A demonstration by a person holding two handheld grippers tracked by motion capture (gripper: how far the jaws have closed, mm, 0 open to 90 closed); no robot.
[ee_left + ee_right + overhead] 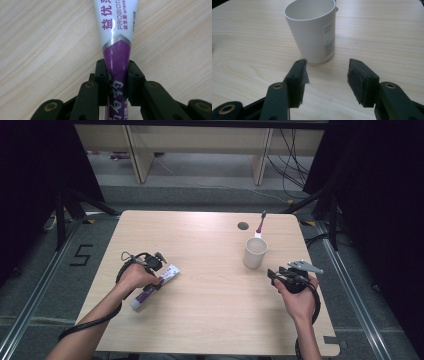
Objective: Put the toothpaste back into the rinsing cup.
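A white and purple toothpaste tube (pixel 155 285) lies flat on the wooden table (pixel 210 320) at the left. My left gripper (pixel 156 281) is shut on it: in the left gripper view both pads press the purple part of the tube (pixel 117 53). A white cup (pixel 255 252) stands upright at the right of the table, with a toothbrush (pixel 260 224) lying just behind it. My right gripper (pixel 274 274) rests low near the cup, a short way in front of it. In the right gripper view its jaws stand open and empty, with the cup (pixel 312 32) just beyond the right gripper (pixel 327 75).
A small round hole (pixel 243 225) sits in the tabletop near the far edge. Black cables (pixel 90 322) trail from both grippers toward the near edge. Dark stands and a floor marking flank the table; shelving legs stand beyond it.
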